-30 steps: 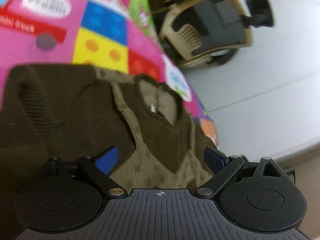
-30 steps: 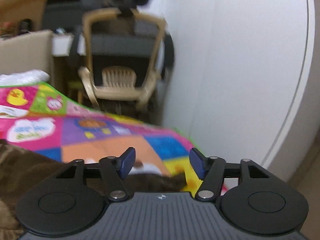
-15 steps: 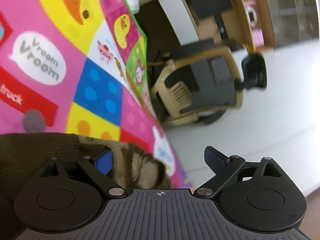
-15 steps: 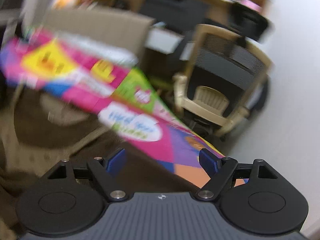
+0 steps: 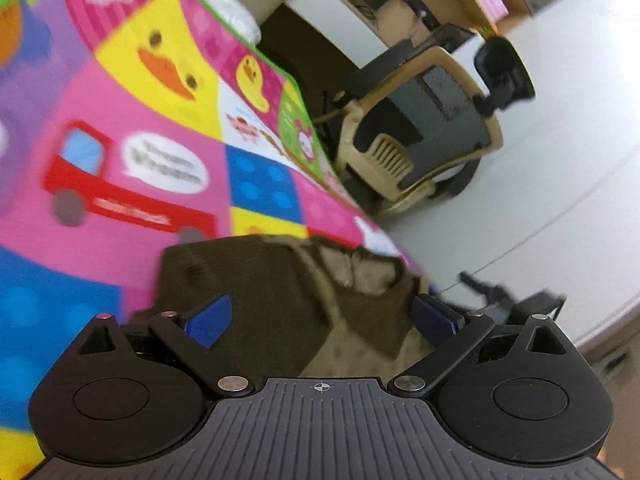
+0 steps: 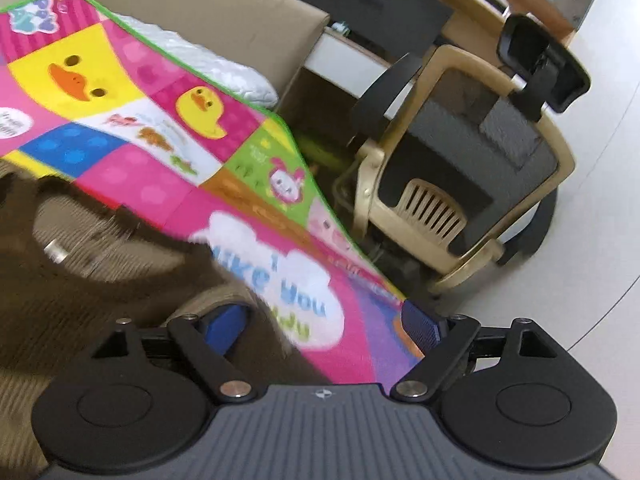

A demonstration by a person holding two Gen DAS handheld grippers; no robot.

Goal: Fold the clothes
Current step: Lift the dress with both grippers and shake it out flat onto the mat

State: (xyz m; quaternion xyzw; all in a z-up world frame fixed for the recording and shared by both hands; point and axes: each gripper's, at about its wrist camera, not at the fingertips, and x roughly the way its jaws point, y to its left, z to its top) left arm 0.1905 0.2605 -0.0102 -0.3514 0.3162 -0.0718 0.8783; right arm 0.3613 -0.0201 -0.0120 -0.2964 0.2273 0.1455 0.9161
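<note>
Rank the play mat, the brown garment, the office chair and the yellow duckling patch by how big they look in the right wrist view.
1. play mat
2. office chair and brown garment: look alike, and the garment is cut off by the frame
3. yellow duckling patch

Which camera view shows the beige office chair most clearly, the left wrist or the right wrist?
The right wrist view. There the office chair is large and fairly sharp: headrest, mesh back, beige frame and slatted lumbar piece all show. In the left wrist view the chair is smaller, more tilted and blurrier, though most of it is in view.
</note>
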